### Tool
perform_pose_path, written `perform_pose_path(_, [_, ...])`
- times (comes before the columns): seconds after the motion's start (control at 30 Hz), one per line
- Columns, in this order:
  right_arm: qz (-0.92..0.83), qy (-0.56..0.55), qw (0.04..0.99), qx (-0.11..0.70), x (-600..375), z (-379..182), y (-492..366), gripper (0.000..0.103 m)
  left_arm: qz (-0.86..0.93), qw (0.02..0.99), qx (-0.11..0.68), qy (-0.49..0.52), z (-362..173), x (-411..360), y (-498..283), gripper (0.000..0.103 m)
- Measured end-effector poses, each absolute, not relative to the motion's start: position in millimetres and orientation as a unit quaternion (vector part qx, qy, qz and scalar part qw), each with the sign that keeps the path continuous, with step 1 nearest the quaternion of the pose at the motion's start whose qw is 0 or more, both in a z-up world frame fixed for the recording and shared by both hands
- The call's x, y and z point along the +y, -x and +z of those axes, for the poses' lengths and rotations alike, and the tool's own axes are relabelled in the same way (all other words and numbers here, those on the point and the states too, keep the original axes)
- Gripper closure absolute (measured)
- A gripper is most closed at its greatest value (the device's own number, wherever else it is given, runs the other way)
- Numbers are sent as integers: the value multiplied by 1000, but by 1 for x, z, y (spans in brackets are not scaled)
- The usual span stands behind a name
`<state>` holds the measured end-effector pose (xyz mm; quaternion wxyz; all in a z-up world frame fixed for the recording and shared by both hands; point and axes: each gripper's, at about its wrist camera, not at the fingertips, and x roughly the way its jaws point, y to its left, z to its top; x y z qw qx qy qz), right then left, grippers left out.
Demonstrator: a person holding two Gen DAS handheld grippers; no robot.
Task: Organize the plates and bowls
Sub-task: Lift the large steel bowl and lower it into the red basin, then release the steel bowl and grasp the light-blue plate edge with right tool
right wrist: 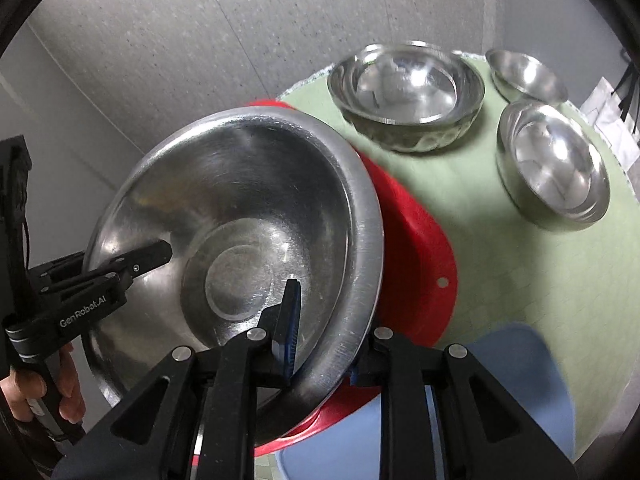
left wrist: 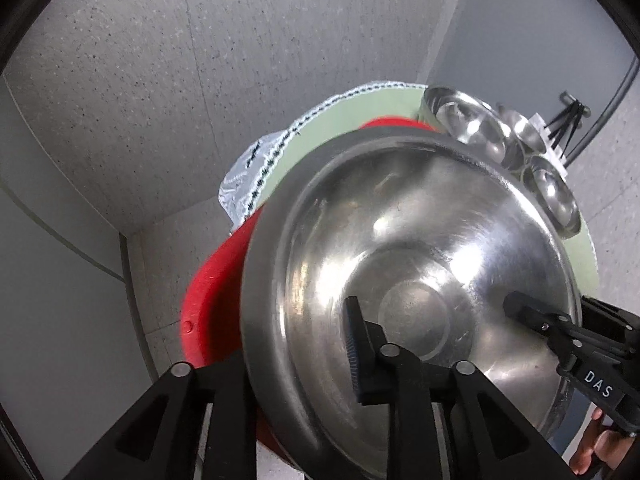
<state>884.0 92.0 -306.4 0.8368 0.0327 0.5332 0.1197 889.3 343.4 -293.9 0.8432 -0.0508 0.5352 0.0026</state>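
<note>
A large steel bowl (left wrist: 420, 280) is held tilted in the air by both grippers, one on each side of its rim. My left gripper (left wrist: 304, 344) is shut on the rim, one finger inside, one outside. My right gripper (right wrist: 324, 340) is shut on the opposite rim of the same bowl (right wrist: 240, 216). A red plate (right wrist: 416, 240) lies under it on the round green table (right wrist: 540, 280). Three smaller steel bowls stand at the back: a big one (right wrist: 408, 92), a small one (right wrist: 528, 76) and a medium one (right wrist: 556, 168).
A blue plate (right wrist: 516, 392) lies at the table's near edge, partly under the red plate. A clear patterned cloth (left wrist: 248, 176) hangs over the table's far edge. Grey speckled floor surrounds the table. A white bag with black handles (right wrist: 612, 120) stands beyond it.
</note>
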Motion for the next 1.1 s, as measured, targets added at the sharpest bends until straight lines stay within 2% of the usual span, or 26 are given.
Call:
perform_pose_path(0.13, [112, -17, 837, 535, 99, -306, -883, 81, 2, 839, 543, 47, -300, 343, -899, 79])
perform_pose_path(0.2, [112, -14, 837, 536, 102, -305, -883, 74, 1, 837, 544, 54, -302, 345, -899, 76])
perform_pose_path(0.23, [114, -11, 835, 538, 105, -305, -884, 72, -1, 837, 544, 56, -302, 346, -900, 72])
perform_pose_path(0.3, [123, -4, 831, 542, 112, -306, -883, 55, -6, 837, 543, 60, -299, 350, -897, 66])
perform_pose_path(0.33, [125, -2, 830, 543, 115, -306, -883, 51, -6, 837, 543, 61, -297, 350, -896, 60])
perform_pose_path(0.37, [128, -1, 829, 545, 117, -305, -883, 43, -6, 839, 541, 61, -295, 350, -895, 57])
perform_pose_path(0.43, [135, -9, 822, 553, 120, -303, -883, 26, -11, 842, 535, 69, -286, 352, -890, 34])
perform_pose_path(0.47, [131, -9, 820, 557, 120, -302, -884, 17, -12, 845, 530, 73, -281, 354, -887, 31])
perform_pose_path(0.87, [101, 28, 827, 552, 124, -284, -878, 14, -24, 853, 517, 67, -255, 356, -863, 28])
perform_pose_path(1.1, [97, 35, 849, 518, 97, -256, -862, 12, -20, 870, 488, 69, -227, 345, -835, 24])
